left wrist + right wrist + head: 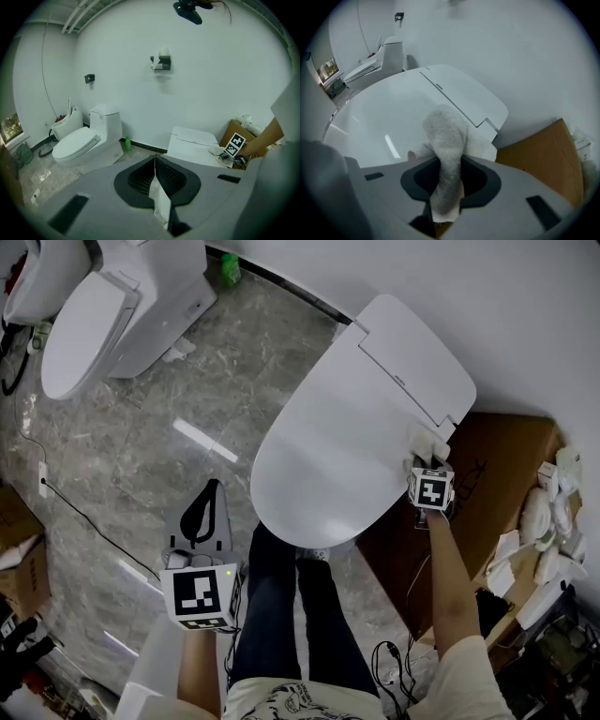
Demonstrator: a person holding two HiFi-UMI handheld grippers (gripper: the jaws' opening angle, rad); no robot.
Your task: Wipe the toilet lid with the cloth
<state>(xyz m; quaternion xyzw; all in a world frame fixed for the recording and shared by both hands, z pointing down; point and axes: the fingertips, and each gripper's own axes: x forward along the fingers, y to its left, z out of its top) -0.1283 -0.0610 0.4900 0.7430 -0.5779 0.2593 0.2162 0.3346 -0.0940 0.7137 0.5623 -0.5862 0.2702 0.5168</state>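
Note:
The white toilet lid [347, 446] is closed and fills the middle of the head view. A white terry cloth [429, 442] lies on its right rear edge, by the hinge. My right gripper [431, 491] is shut on that cloth. In the right gripper view the cloth [445, 136] rises between the jaws of the right gripper [449, 180] and drapes onto the lid [393, 112]. My left gripper [200, 521] hangs over the floor left of the bowl, apart from the lid. In its own view the left gripper [154, 171] is shut, holding nothing, and faces the lid [192, 145].
A second white toilet [94, 324] stands at the back left, with a green bottle [230, 270] by the wall. A brown cardboard box [497, 474] sits right of the toilet, with white clutter [553, 521] beyond. A cable [84, 517] runs across the marble floor. The person's legs [291, 615] stand before the bowl.

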